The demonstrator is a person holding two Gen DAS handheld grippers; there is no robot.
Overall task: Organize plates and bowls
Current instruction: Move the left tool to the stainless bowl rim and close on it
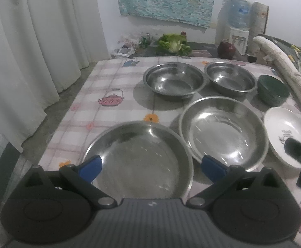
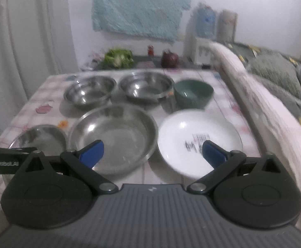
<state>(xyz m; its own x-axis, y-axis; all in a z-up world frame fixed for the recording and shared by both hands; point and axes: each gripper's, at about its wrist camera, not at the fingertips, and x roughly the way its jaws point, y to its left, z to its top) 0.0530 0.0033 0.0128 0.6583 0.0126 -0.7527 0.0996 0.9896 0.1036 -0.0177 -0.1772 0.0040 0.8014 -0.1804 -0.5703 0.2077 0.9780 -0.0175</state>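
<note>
Six dishes are seen on a checked tablecloth (image 1: 109,82). From the left wrist view, a steel plate (image 1: 138,159) is placed at 6 o'clock of the layout, a second steel plate (image 1: 222,132) just beside it at 3 o'clock, and a white plate (image 1: 284,128) further toward 3 o'clock. Behind them, at 12 o'clock, two steel bowls (image 1: 174,80) (image 1: 231,78) are set side by side, with a green bowl (image 1: 273,92) at their 3 o'clock side.

The left gripper (image 1: 151,167) is held wide open above the near steel plate; nothing is gripped. The right gripper (image 2: 152,154) is likewise spread wide and empty, positioned over the gap between the second steel plate (image 2: 113,138) and the white plate (image 2: 198,142). The right view is blurred
</note>
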